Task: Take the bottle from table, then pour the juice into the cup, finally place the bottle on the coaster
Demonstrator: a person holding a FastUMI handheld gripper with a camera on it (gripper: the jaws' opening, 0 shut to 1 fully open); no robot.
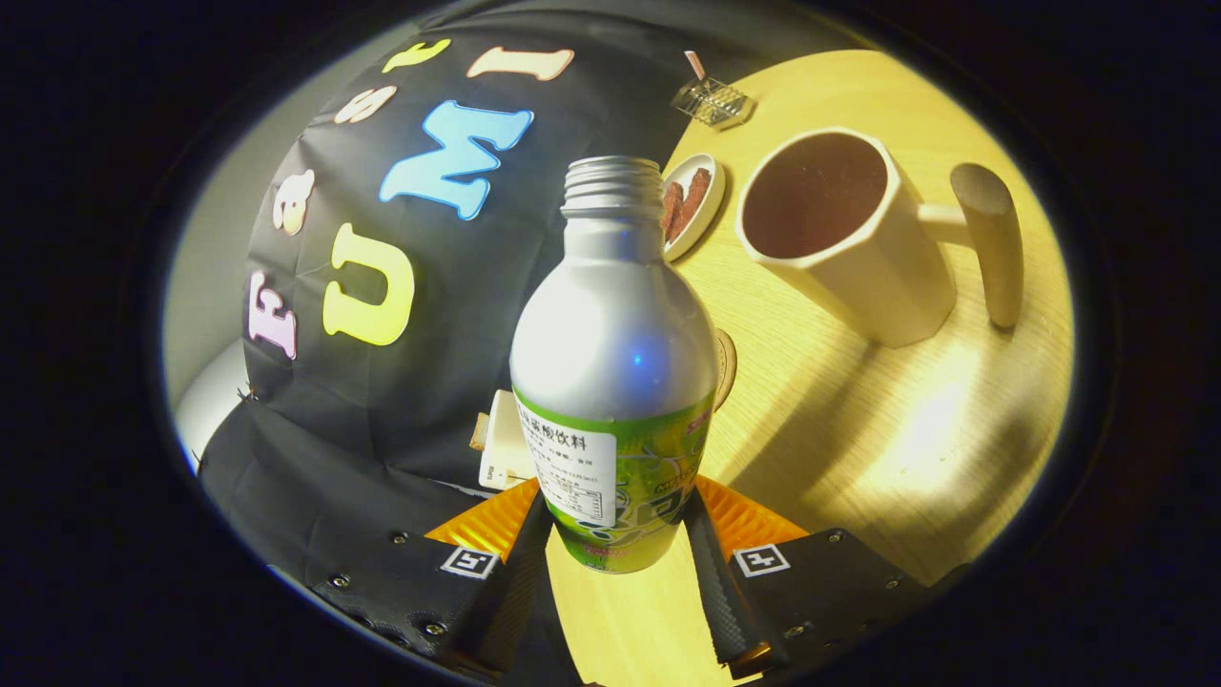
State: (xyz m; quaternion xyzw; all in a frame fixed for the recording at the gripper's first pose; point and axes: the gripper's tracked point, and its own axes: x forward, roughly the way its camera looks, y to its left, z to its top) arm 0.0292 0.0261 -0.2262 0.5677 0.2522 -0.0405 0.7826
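Claw [615,534] closing on both sides of the uncapped bottle [615,363] near its base, holding it clear of the table [858,420]. Cup [839,234] sitting on the table beyond the fingers, mouth facing the camera; coaster [725,367] peeking out just behind the bottle; small dish [694,202] lying beside the cup.

You see a yellow wooden worktop [858,429] with a round edge. Warm light falls on it and makes bright patches and soft dark shadows. Behind it hangs a black cloth wall [382,420] with folds in it. Past the cloth you see a plain pale wall [205,277].
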